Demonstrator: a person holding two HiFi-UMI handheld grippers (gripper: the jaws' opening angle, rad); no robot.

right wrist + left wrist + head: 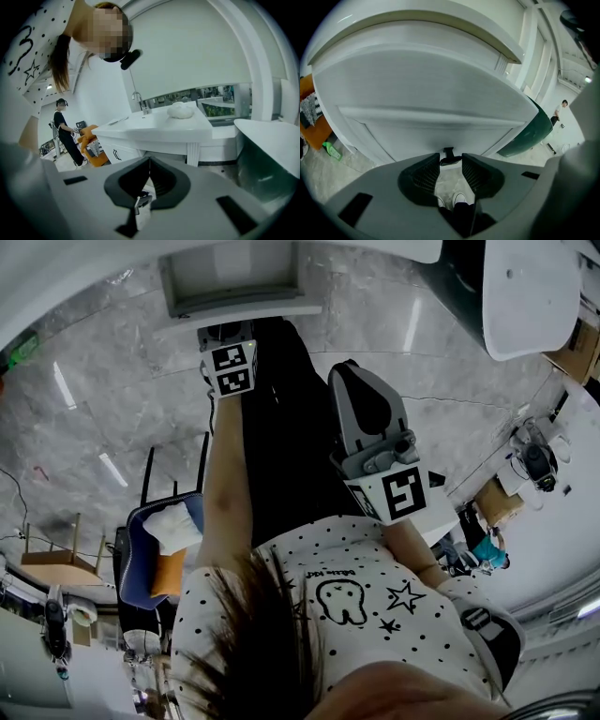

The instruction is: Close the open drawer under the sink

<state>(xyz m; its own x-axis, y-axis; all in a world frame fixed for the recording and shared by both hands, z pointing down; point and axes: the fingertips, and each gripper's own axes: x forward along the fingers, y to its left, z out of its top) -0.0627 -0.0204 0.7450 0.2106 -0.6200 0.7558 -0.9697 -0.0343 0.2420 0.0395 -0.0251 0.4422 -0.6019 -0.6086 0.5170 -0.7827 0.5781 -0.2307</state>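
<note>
The white drawer front (426, 93) fills the left gripper view, with the sink counter's edge above it. Its small black handle (449, 153) sits right at the tips of my left gripper (451, 158), whose jaws stand open with the pads clear of it. In the head view the drawer (234, 282) juts from the cabinet at the top, and the left gripper (228, 345) reaches toward it. My right gripper (350, 373) hangs lower to the right, away from the drawer. It is shut on nothing (149, 161) and faces a white sink counter (159, 126) with a faucet (139, 101).
A dark green tub (529, 131) stands right of the cabinet. An orange chair (91, 140) and another person (63, 126) are off to the left. A blue chair with white cloth (164, 535) stands on the marble floor, and a green bottle (333, 151) lies by the cabinet's left foot.
</note>
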